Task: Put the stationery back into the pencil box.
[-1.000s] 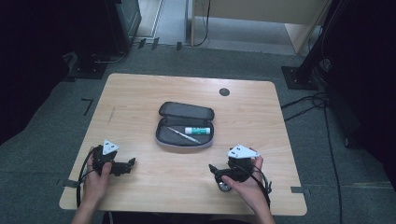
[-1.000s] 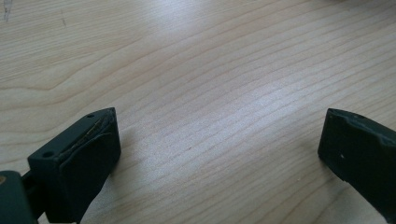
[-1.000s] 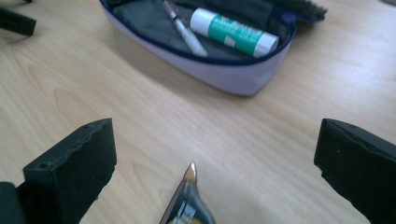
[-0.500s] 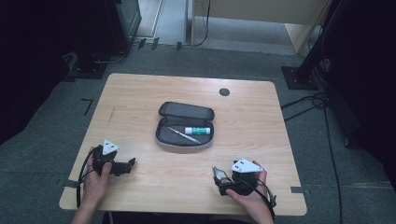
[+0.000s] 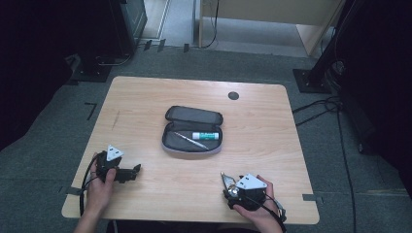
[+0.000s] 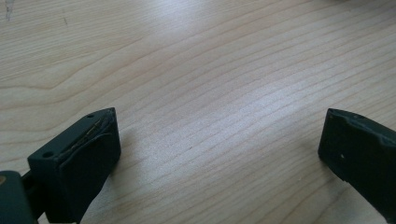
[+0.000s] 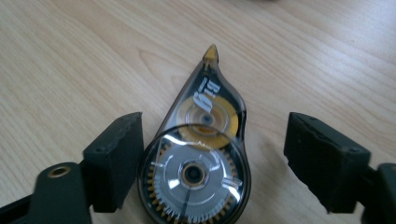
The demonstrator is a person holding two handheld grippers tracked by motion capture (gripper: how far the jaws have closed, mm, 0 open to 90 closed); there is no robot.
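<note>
Grey pencil case open: pen, glue stick

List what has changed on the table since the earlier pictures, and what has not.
The right claw has moved toward the table's near edge, down around the correction tape roller; its jaws have just been closing, with the roller between them, one side touching and the other still apart. The left claw, the open pencil case and the pen and glue stick inside stayed put.
</note>
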